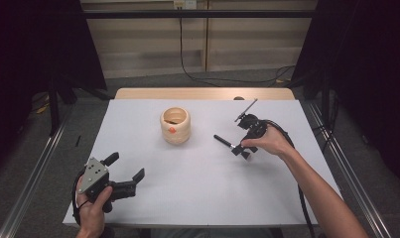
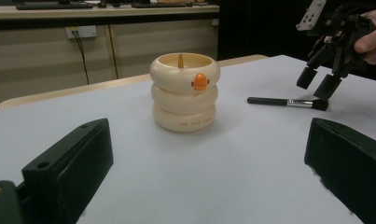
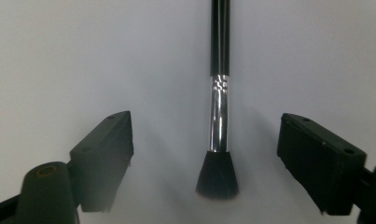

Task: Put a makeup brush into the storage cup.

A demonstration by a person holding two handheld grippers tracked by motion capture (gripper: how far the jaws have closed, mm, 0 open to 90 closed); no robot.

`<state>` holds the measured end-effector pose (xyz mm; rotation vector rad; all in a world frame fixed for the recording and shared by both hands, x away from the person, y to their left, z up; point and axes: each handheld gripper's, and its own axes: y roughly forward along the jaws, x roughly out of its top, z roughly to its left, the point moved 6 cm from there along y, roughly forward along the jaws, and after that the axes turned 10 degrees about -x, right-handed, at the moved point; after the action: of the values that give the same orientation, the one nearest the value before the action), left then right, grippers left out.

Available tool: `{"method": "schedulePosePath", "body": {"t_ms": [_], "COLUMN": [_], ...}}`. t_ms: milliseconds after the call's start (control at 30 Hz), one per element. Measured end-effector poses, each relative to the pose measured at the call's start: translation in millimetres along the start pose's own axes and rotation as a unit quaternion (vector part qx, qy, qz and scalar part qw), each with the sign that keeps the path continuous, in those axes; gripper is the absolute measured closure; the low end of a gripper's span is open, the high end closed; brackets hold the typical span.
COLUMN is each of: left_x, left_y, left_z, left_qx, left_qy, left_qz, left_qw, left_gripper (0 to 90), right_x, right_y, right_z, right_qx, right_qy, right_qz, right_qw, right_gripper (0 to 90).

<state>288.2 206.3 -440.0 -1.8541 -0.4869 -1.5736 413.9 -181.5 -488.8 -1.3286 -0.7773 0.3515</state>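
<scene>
On the white table (image 1: 197, 188) a cream ringed pot (image 1: 175, 126) stands near the middle. Right of it lies a black brush (image 1: 227, 143), handle toward the pot. The right gripper (image 1: 245, 151) points down over the brush's bristle end, jaws apart. Another thin tool (image 1: 245, 110) lies just beyond it. The left gripper (image 1: 124, 166) hovers at the near left corner, jaws wide apart, nothing between them.

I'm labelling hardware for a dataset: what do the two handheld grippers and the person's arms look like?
Both grippers are black, each with two blocky, flat-faced jaws. The left gripper carries a grey three-cornered plate dotted with small holes; the right gripper trails a thick black cable alongside the forearm and has a thin black rod projecting from it. Both forearms are bare, with no sleeves in view.
</scene>
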Motion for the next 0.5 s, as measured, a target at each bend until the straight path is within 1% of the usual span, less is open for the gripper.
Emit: {"method": "schedulePosePath", "body": {"t_ms": [67,100,133,167,200,233,267,300,400,433,467,500], "left_x": [0.1,0.1,0.2,0.2,0.3,0.2,0.2,0.1,-0.1,-0.3,-0.4,-0.4], "left_y": [-0.1,-0.2,-0.4,-0.6,-0.6,-0.7,-0.6,-0.7,-0.7,-0.6,-0.5,-0.3], "left_z": [-0.1,-0.1,0.0,0.0,0.0,0.0,0.0,0.0,0.0,-0.4,-0.5,-0.6], "left_qx": [0.000,0.000,0.001,0.001,0.001,0.002,0.002,0.002,0.001,-0.001,-0.001,-0.001], "left_qy": [0.002,0.002,0.003,0.003,0.003,0.002,0.002,0.001,0.001,0.002,0.003,0.003], "left_qz": [0.000,0.000,0.000,0.000,-0.001,-0.001,-0.002,-0.001,-0.001,0.000,0.000,0.001], "left_qw": [1.0000,1.0000,1.0000,1.0000,1.0000,1.0000,1.0000,1.0000,1.0000,1.0000,1.0000,1.0000], "left_gripper": [1.0,1.0,1.0,1.1,1.2,1.2,1.2,1.2,1.1,1.2,1.2,1.2], "right_x": [1.6,2.3,3.3,3.7,3.2,3.0,2.5,2.6,2.7,2.8,3.0,2.9], "right_y": [2.9,3.3,4.0,5.5,6.5,7.4,9.1,9.7,11.4,11.9,12.0,12.3], "right_z": [-2.2,-1.5,-2.3,-2.6,-4.1,-3.6,-4.9,-5.1,-5.8,-6.1,-5.5,-5.9], "right_qx": [-0.008,-0.004,-0.004,-0.003,-0.003,0.002,0.000,-0.003,0.001,0.001,0.001,0.002], "right_qy": [-0.005,-0.001,-0.001,-0.001,-0.013,-0.009,-0.013,-0.013,-0.017,-0.017,-0.015,-0.020], "right_qz": [0.008,0.011,0.012,0.019,0.023,0.029,0.033,0.034,0.035,0.035,0.038,0.039], "right_qw": [0.9999,0.9999,0.9999,0.9998,0.9997,0.9995,0.9994,0.9993,0.9992,0.9993,0.9992,0.9991], "right_gripper": [20.8,23.7,24.7,29.6,35.0,38.6,43.8,46.6,56.4,57.5,60.4,61.7]}}
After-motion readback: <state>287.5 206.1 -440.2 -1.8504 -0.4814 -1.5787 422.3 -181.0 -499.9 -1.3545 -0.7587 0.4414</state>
